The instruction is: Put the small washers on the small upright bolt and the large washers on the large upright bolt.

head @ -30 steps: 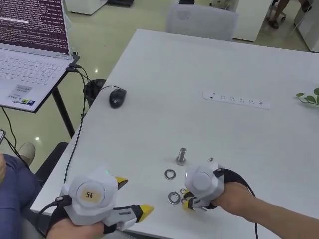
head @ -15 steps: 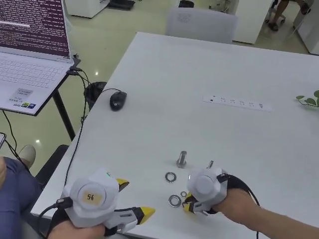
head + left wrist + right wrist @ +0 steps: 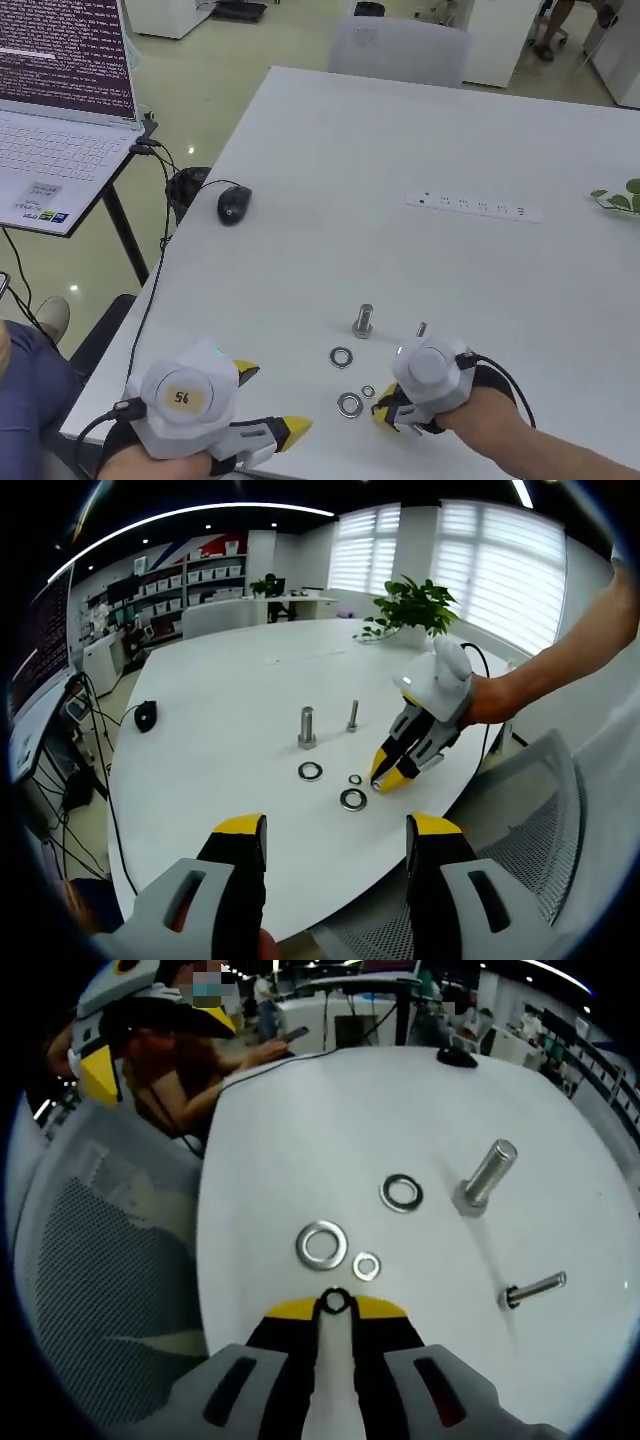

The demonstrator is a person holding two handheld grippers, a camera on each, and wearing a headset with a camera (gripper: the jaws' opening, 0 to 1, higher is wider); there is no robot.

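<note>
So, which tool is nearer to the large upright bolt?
Right. The right tool, gripping a small washer, sits close beside the bolt; the left tool hangs farther off, over the table edge.

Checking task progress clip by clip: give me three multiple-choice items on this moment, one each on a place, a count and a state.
1. Where do the loose washers lie? A on the laptop; B on the table, nearer the person than the large bolt and small bolt; C on the floor.
2. How many washers lie loose? A one; B three; C six.
3. The right gripper is: A wide open; B shut on a cable; C shut on a small washer.
Key: 1 B, they lie flat before both bolts. 2 B, two bigger and one small. 3 C, a small ring sits pinched at its closed tips.
</note>
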